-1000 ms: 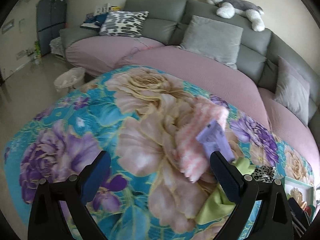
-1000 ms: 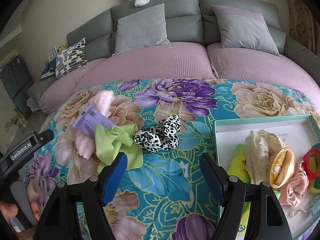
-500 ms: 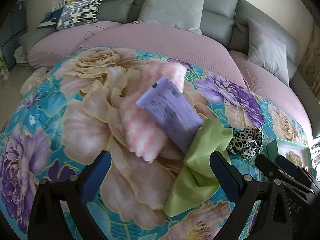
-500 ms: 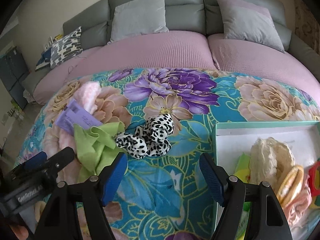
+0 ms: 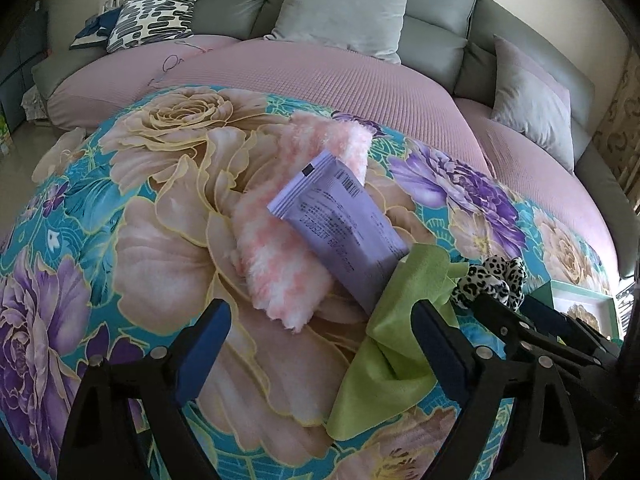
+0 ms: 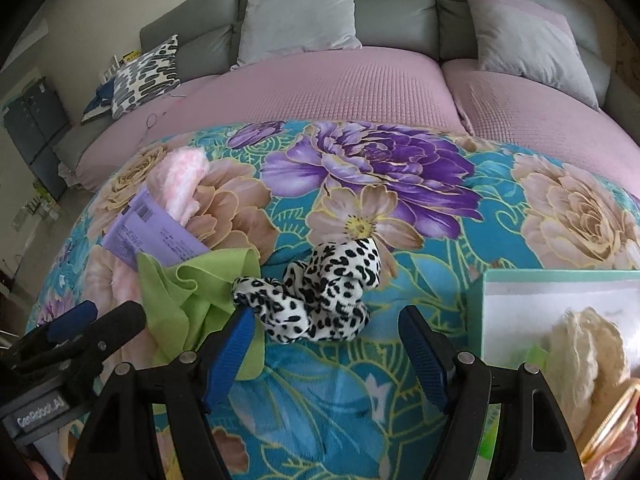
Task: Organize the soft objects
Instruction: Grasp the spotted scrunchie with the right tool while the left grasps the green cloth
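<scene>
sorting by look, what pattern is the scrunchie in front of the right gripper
White with black leopard spots; the scrunchie shows best in the right wrist view.

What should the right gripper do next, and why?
Probably ease the right gripper forward and down onto the leopard-print scrunchie. Its jaws stand open and empty, with the scrunchie lying loose on the floral blanket just ahead of the pads. The teal box beside it already holds other soft items. The left gripper, jaws closing, holds nothing.
</scene>
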`<state>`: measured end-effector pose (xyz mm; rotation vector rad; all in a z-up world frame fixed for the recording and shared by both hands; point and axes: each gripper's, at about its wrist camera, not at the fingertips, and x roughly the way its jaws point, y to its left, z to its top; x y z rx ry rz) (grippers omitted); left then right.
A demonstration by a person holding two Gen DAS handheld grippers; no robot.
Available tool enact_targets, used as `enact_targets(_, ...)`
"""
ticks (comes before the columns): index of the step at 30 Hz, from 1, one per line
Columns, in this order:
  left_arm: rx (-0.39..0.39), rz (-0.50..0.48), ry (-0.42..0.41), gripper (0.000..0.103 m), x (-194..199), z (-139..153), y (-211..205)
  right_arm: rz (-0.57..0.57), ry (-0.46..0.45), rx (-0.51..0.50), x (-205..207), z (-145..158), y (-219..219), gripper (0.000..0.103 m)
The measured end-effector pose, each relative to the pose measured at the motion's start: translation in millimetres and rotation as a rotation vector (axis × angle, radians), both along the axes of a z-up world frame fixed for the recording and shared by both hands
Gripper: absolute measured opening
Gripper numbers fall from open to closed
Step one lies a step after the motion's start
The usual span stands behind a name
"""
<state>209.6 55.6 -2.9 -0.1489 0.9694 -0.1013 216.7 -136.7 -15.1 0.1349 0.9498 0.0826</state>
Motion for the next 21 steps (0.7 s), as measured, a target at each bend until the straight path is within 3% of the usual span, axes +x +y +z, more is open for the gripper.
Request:
enact_targets(3, 0.001, -0.007, 0.0, 0.092, 0.2, 0.9, -1.0, 0.011, 0.001, 0.0, 4.2, -2.0, 3.2, 0.077)
enact_targets(9, 0.002, -0.009, -0.007, 0.092, -0.6, 4.8, -0.7, 0.039, 0.001, 0.001, 9.2, -5.4, 9.3, 0.057)
enact_targets(21, 0.012, -0.038, -0.004, 0.092, -2.0, 4.7, -8.6, 0.028, -0.029, 0.055, 2.6, -2.0, 4.3, 0.04)
